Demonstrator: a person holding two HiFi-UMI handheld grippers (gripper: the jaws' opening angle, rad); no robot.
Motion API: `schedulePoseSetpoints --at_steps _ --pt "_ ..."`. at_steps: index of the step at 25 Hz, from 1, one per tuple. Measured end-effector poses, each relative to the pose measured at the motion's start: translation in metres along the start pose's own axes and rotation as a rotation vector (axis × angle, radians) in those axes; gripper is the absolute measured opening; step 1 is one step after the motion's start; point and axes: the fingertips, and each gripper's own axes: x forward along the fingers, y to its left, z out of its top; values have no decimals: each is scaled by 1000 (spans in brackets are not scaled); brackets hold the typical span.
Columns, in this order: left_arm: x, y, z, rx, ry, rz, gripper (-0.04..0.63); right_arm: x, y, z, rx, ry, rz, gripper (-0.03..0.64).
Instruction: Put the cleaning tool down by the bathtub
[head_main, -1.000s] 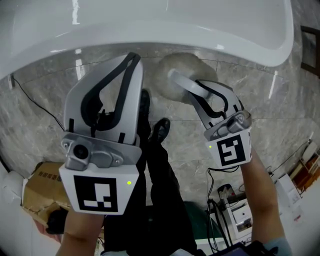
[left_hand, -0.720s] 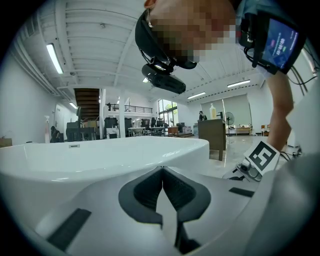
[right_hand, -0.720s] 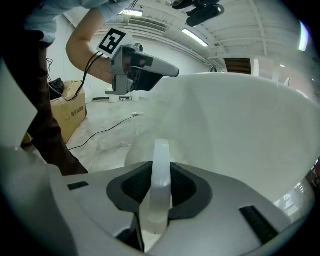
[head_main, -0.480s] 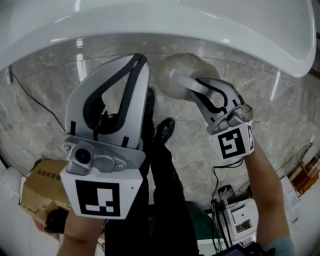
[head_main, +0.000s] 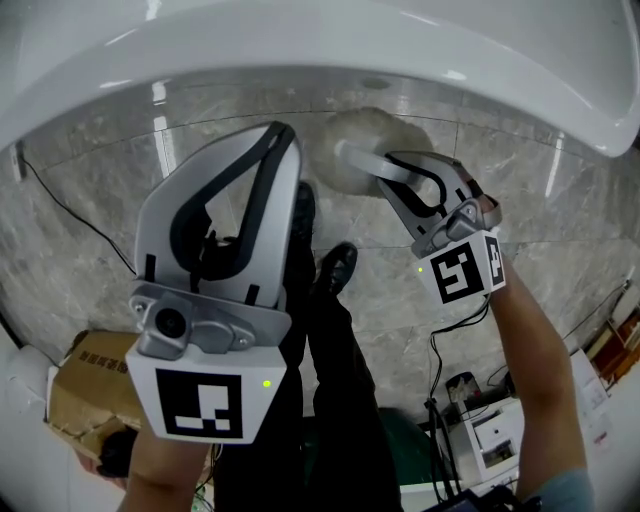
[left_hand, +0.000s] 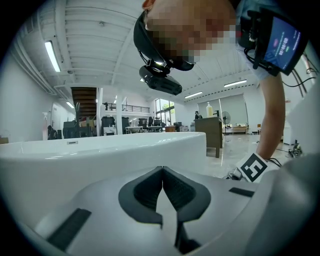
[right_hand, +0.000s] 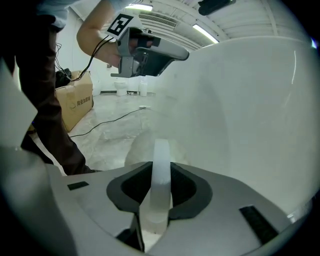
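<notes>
The cleaning tool has a round, pale fluffy head (head_main: 372, 140) and a translucent white handle (right_hand: 160, 172). My right gripper (head_main: 390, 176) is shut on that handle, and the head (right_hand: 142, 149) hangs low over the marble floor, close to the white bathtub's (head_main: 320, 40) outer wall (right_hand: 245, 110). Whether the head touches the floor I cannot tell. My left gripper (head_main: 278, 137) is held higher and nearer to me, left of the tool. Its jaws (left_hand: 162, 184) are shut with nothing between them, and they point over the tub rim (left_hand: 100, 150).
A cardboard box (head_main: 88, 385) sits on the floor at the lower left, and a black cable (head_main: 70, 215) trails beside it. The person's dark shoes (head_main: 336, 266) and legs stand between the grippers. Boxes and wires (head_main: 478, 425) lie at the lower right.
My right gripper has carried the tool slightly farther away, toward the tub's foot. The left gripper has hardly moved.
</notes>
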Motion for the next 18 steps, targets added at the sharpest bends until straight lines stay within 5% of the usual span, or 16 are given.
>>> schedulePoseSetpoints --at_steps 18 --pt "17 -6 -32 -2 28 -5 17 41 -5 -51 -16 33 18 106"
